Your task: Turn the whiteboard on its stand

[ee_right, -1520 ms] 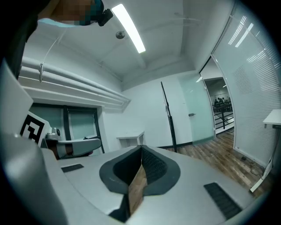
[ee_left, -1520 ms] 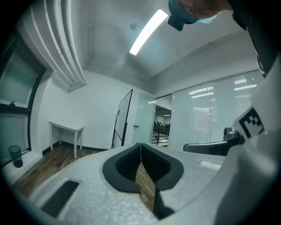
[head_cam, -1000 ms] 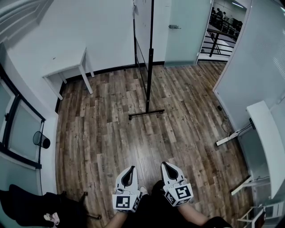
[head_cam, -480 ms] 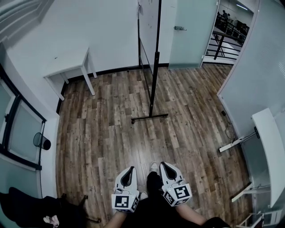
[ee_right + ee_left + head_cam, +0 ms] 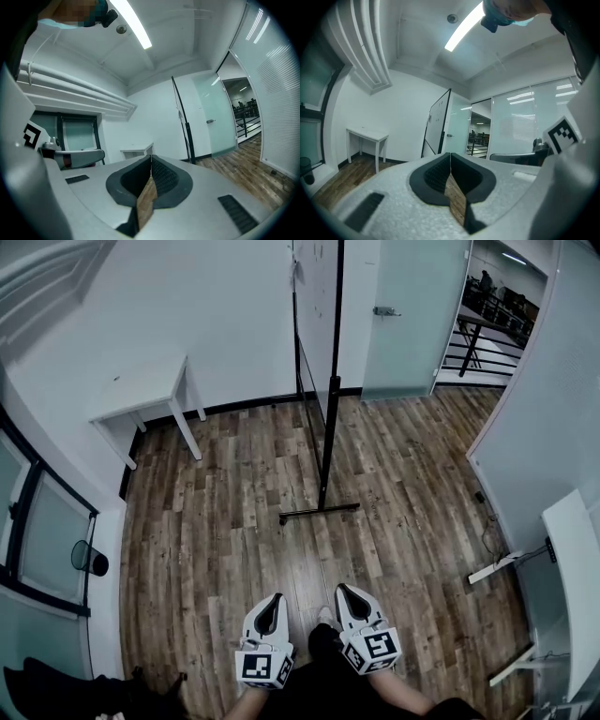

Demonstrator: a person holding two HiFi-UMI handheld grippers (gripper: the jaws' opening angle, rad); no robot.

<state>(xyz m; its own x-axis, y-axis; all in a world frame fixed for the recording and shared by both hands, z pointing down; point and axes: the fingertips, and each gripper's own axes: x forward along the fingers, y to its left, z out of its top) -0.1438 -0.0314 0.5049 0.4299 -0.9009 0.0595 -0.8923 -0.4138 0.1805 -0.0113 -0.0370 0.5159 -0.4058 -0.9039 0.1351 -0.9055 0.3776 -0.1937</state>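
Observation:
The whiteboard (image 5: 312,292) stands edge-on across the room on a black stand with an upright pole (image 5: 329,427) and a floor foot (image 5: 319,512). It also shows in the left gripper view as a tilted white panel (image 5: 438,124). In the right gripper view only its dark pole (image 5: 183,129) is plain. My left gripper (image 5: 277,597) and right gripper (image 5: 341,588) hang low over the wooden floor, well short of the stand. Both are shut with nothing between the jaws, as the left gripper (image 5: 450,154) and right gripper (image 5: 151,157) show in their own views.
A small white table (image 5: 145,388) stands by the left wall. A frosted glass door (image 5: 405,320) sits behind the whiteboard, with a railing (image 5: 478,334) beyond the opening. A white desk (image 5: 574,549) lines the right side. A black round bin (image 5: 89,559) sits at the left window.
The view has moved forward: the whiteboard stand sits closer and its foot lower in the frame. Both grippers stay shut, side by side, low in the view.

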